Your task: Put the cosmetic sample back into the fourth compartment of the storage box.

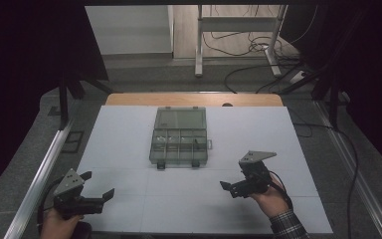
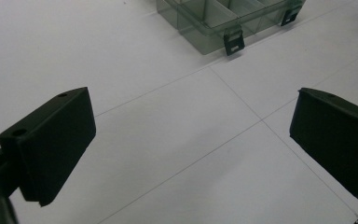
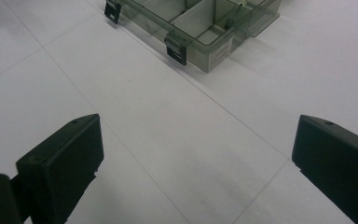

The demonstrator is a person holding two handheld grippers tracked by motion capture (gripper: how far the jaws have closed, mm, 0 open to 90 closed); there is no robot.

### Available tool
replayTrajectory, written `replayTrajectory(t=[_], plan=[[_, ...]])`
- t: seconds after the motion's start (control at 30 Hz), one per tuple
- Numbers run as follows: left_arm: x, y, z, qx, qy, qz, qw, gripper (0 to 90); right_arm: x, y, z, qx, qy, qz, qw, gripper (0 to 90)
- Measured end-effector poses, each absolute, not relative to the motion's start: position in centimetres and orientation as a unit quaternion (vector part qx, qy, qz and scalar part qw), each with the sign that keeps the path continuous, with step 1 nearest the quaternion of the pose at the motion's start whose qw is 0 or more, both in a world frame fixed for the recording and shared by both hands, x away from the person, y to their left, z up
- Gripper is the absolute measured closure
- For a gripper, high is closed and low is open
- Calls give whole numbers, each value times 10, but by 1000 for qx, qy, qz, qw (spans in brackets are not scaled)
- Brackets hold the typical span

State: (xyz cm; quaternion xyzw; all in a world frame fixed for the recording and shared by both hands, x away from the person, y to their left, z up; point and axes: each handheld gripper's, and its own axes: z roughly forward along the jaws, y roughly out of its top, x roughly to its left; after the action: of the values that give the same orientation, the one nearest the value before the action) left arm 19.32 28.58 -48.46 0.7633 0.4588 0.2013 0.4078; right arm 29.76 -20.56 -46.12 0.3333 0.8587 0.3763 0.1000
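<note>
Clear smoky compartment box (image 1: 180, 136), lid shut, flat on the white table sheet (image 1: 248, 134), toward the far middle of it. Two black latches (image 1: 161, 165) along the box's near edge, hanging down over the wall; a small tab on its right side. Dividers visible through the lid, with a few small items in the near compartments, too small to tell.

Near and left of the box, well apart from it: left gripper (image 1: 99, 185), held in a hand (image 1: 59, 222), grey three-cornered plate on top, jaws spread wide with nothing between. Box corner and latch (image 2: 233, 43) beyond the jaws in the left gripper view.

Near and right of the box, closer to it than the left one but not touching: right gripper (image 1: 234, 180), held in a hand (image 1: 271, 200) with a plaid sleeve (image 1: 288, 226), jaws likewise wide apart and empty. Box's near wall (image 3: 186, 37) with a white label ahead of the jaws in the right gripper view.
</note>
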Motion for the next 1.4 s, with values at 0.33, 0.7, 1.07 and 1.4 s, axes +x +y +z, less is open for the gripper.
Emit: replayTrajectory(t=[0.33,0.7,1.07,1.4], plan=[[193,286,-485,764,459,201,407,5,284,-218,-458,342,857,366,122,22],[193,286,-485,763,459,200,408,6,271,-239,-457,364,842,374,134,13],[193,286,-485,763,459,200,408,6,259,-257,-460,382,833,369,154,11],[193,286,-484,763,460,201,408,6,249,-272,-463,395,825,369,168,4]])
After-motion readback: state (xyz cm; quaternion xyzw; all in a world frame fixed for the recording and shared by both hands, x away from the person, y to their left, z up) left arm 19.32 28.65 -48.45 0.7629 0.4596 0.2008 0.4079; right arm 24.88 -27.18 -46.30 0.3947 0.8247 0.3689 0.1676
